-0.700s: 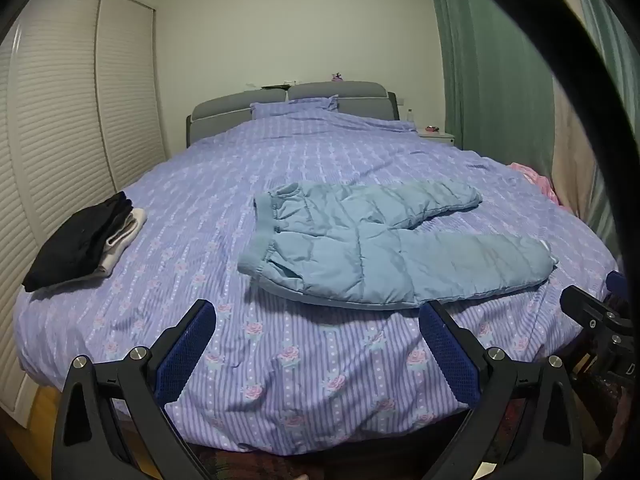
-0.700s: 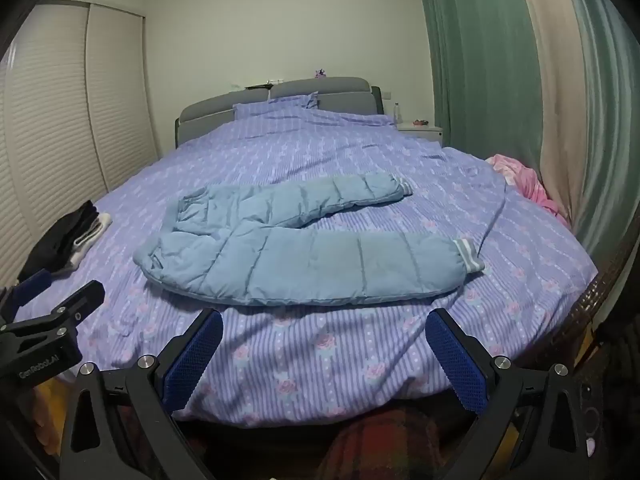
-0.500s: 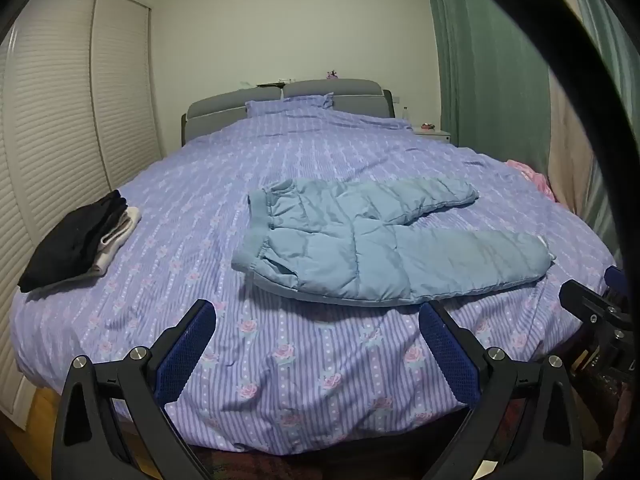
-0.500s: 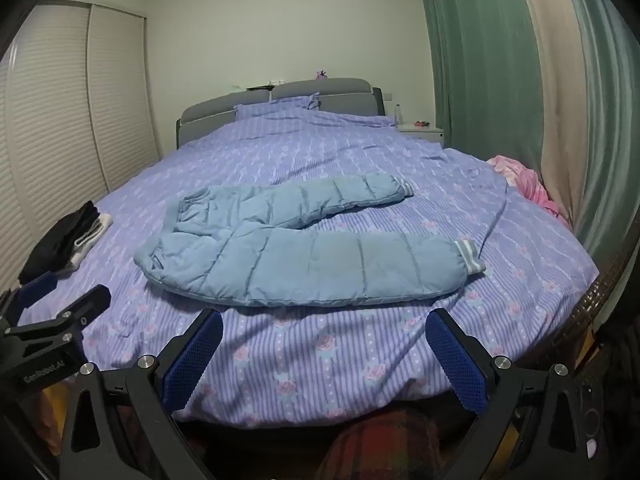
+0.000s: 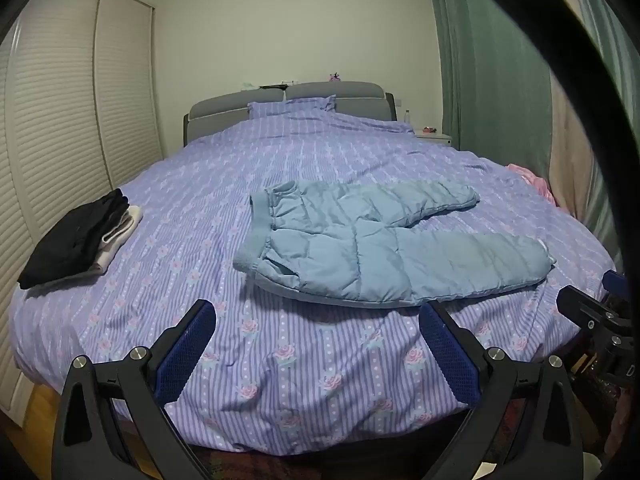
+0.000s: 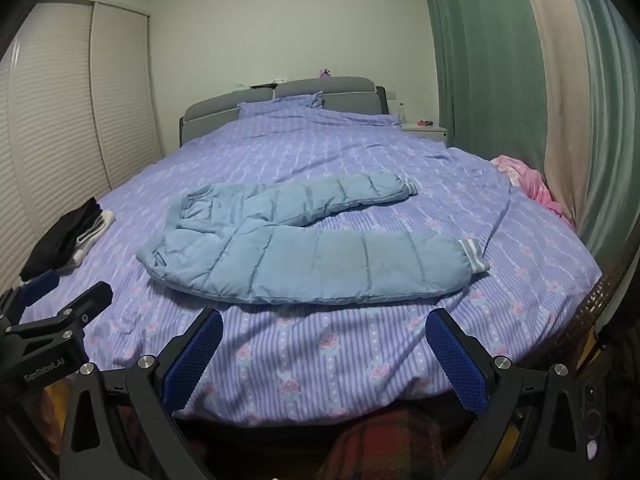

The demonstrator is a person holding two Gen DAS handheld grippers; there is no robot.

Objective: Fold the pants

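Light blue quilted pants (image 5: pixel 372 248) (image 6: pixel 304 248) lie flat across the bed, waistband to the left, both legs stretched to the right and spread apart. The near leg ends in a striped cuff (image 6: pixel 474 255). My left gripper (image 5: pixel 316 312) is open over the bed's foot edge, short of the pants, nothing between its blue pads. My right gripper (image 6: pixel 324 320) is likewise open and empty, hanging just before the near leg. Each gripper shows at the side of the other's view: the right gripper (image 5: pixel 596 320) and the left gripper (image 6: pixel 52 312).
The bed (image 5: pixel 280 364) has a purple striped floral cover. A stack of folded dark and white clothes (image 5: pixel 80 240) sits at its left edge. A pink garment (image 6: pixel 528 188) lies at the right by green curtains (image 6: pixel 480 60). Louvred wardrobe doors (image 5: pixel 60 120) stand left; a plaid fabric (image 6: pixel 384 444) is below.
Both grippers have drifted slightly, so the pants sit a little further right and lower in the left wrist view. The pants have not moved and the jaws stay wide.
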